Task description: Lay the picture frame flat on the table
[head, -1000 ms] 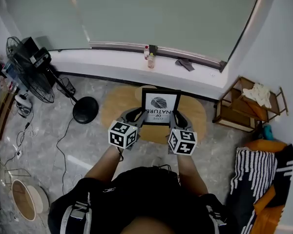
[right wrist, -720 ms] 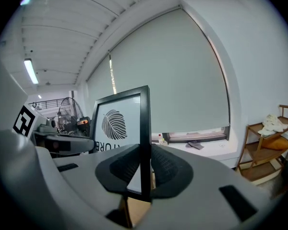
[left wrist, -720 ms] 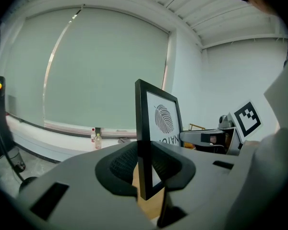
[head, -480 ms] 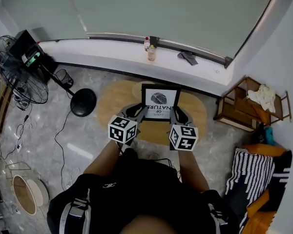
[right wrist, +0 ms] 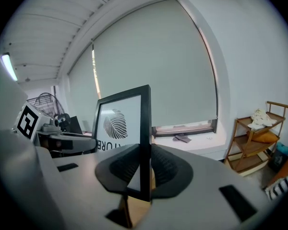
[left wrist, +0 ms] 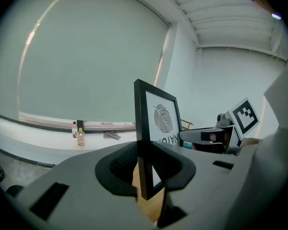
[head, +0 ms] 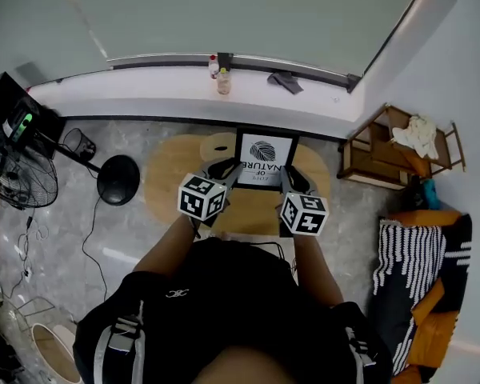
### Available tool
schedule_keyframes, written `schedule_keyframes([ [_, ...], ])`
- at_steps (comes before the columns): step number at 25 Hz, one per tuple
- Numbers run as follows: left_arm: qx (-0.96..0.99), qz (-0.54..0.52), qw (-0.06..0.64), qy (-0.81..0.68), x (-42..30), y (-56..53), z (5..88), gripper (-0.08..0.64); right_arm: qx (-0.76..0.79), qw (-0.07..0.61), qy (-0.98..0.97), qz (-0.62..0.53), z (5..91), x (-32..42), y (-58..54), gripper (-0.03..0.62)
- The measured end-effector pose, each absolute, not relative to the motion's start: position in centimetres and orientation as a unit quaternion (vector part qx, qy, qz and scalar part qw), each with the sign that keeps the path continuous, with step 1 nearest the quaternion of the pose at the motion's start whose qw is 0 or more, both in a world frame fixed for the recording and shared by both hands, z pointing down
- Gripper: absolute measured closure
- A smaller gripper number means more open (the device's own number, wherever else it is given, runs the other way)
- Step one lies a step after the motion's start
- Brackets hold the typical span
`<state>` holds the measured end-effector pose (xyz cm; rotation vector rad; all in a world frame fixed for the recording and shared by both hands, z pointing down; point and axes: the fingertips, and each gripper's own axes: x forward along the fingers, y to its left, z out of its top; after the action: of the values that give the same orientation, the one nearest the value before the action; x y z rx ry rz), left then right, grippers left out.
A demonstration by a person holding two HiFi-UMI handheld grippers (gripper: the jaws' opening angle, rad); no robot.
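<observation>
I had the pic frame point(head: 264, 162) at my 12 o'clock, over the round wooden counter point(head: 170, 184). It stood about upright, print side toward me, lettering upside down from the head view. My L gripper point(head: 226, 170) had the frame's 9 o'clock edge, fingers point(left wrist: 116, 166) clenched on the black border. My R gripper point(head: 291, 178) was clamped likewise on the 3 o'clock edge. Couldn't tell if the bottom edge touched the counter. A bottle point(head: 223, 82) stood on the sill at 12, a wooden shelf point(head: 358, 170) at approx. 2 o'clock.
</observation>
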<state>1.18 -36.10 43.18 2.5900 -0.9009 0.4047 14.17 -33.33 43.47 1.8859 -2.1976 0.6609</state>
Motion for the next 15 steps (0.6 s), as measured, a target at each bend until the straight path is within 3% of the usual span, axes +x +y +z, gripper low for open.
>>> schedule_keyframes([
  [15, 0.929, 0.210, 0.244, -0.185, 6.7, -39.7, 51.1, 0.460, 0.704, 0.108, -0.627, 0.314, 50.8, 18.5, -33.8, 0.503],
])
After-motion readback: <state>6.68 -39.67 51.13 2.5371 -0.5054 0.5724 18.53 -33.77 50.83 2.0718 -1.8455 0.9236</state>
